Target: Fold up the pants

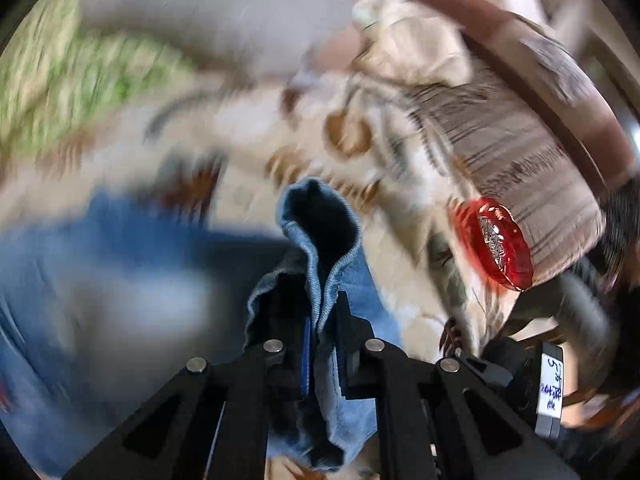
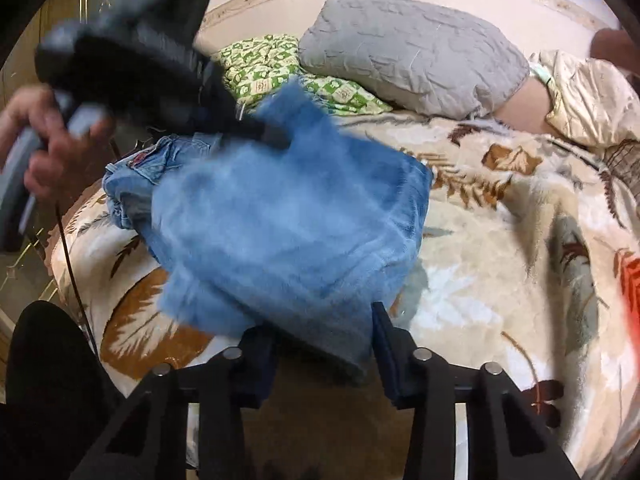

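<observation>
Blue jeans (image 2: 288,216) lie partly folded on a leaf-patterned bedspread (image 2: 480,240). In the left wrist view my left gripper (image 1: 320,304) is shut on a hem of the jeans (image 1: 292,208), which stands up in a loop between the fingers. The right wrist view shows that same gripper (image 2: 276,136) as a dark blur at the jeans' far edge, held by a hand (image 2: 52,144). My right gripper (image 2: 320,344) is at the near edge with its jaws partly apart. A corner of denim lies between them, and I do not see the pads pressing it.
A grey pillow (image 2: 412,52) and a green patterned cloth (image 2: 272,68) lie at the head of the bed. Cream cushions (image 2: 588,96) sit at the right. A red dish (image 1: 496,244) rests on the bed to the right of the jeans. A cable (image 2: 68,248) hangs at the left.
</observation>
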Available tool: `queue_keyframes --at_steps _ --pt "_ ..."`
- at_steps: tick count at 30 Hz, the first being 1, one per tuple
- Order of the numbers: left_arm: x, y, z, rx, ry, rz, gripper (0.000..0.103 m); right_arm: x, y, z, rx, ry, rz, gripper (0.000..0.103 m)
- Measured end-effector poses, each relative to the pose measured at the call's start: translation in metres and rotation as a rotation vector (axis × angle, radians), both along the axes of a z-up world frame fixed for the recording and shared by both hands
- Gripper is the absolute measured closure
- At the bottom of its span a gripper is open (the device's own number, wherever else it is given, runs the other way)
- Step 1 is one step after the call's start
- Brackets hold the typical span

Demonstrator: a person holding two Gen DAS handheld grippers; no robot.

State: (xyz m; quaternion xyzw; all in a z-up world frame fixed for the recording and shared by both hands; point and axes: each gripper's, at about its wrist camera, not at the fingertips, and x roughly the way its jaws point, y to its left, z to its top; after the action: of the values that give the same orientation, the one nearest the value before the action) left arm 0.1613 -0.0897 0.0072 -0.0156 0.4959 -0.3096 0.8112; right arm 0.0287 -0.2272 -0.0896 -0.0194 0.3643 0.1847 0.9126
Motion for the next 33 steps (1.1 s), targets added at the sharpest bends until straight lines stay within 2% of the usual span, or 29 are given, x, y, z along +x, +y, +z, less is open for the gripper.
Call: queue_keyframes --at_steps 1,3,5,7,8,10,12,13,14,15,17,18,22,24,29,33 --pt "0.001 -0.005 0.005 0.03 -0.043 -0.017 0.093 -0.001 0.001 0.001 -0.001 -0.01 0.003 0.061" --pt "0.012 -0.007 -0.004 0.095 -0.035 0.001 0.093 -0.001 0.006 0.0 -0.018 -0.014 0.003 0.061" --pt "0.027 0.0 -0.032 0.158 0.029 0.03 0.093 0.001 0.012 -0.003 -0.049 -0.009 -0.003 0.061" --pt "0.04 0.009 -0.067 0.212 0.144 0.072 0.092 0.0 0.015 -0.005 -0.068 -0.009 -0.003 0.06" --pt "0.043 0.015 -0.085 0.217 0.208 0.086 0.089 0.0 0.015 -0.005 -0.066 -0.009 -0.004 0.057" --pt "0.038 0.023 -0.088 0.164 0.18 0.094 0.088 0.001 0.014 -0.007 -0.063 0.012 -0.009 0.045" --pt "0.037 0.029 -0.082 0.119 0.204 0.107 0.055 0.003 0.007 -0.011 -0.039 0.038 -0.03 0.037" --pt "0.034 0.036 -0.075 0.106 0.2 0.131 0.028 0.004 0.002 -0.011 -0.008 0.052 -0.034 0.035" --pt "0.029 0.039 -0.069 0.096 0.183 0.144 0.02 0.005 -0.002 -0.011 0.015 0.064 -0.036 0.032" --pt "0.022 0.046 -0.057 0.069 0.149 0.163 0.019 0.004 -0.006 -0.009 0.038 0.073 -0.038 0.031" --pt "0.012 0.055 -0.043 0.033 0.149 0.176 0.016 0.002 -0.015 -0.006 0.095 0.082 -0.047 0.028" --pt "0.009 0.058 -0.04 0.024 0.155 0.182 0.015 0.001 -0.024 -0.004 0.16 0.089 -0.05 0.026" --pt "-0.013 0.058 -0.041 -0.007 0.217 0.195 0.014 0.005 -0.049 0.001 0.381 0.12 -0.052 0.023" --pt "-0.029 0.062 -0.041 -0.039 0.209 0.201 0.014 0.012 -0.058 -0.003 0.465 0.157 -0.06 0.023" --pt "-0.06 0.071 -0.063 -0.075 0.262 0.336 0.014 0.022 -0.066 -0.009 0.534 0.211 -0.081 0.023" --pt "-0.081 0.08 -0.08 -0.161 0.312 0.446 0.014 0.031 -0.067 -0.008 0.535 0.217 -0.079 0.023"
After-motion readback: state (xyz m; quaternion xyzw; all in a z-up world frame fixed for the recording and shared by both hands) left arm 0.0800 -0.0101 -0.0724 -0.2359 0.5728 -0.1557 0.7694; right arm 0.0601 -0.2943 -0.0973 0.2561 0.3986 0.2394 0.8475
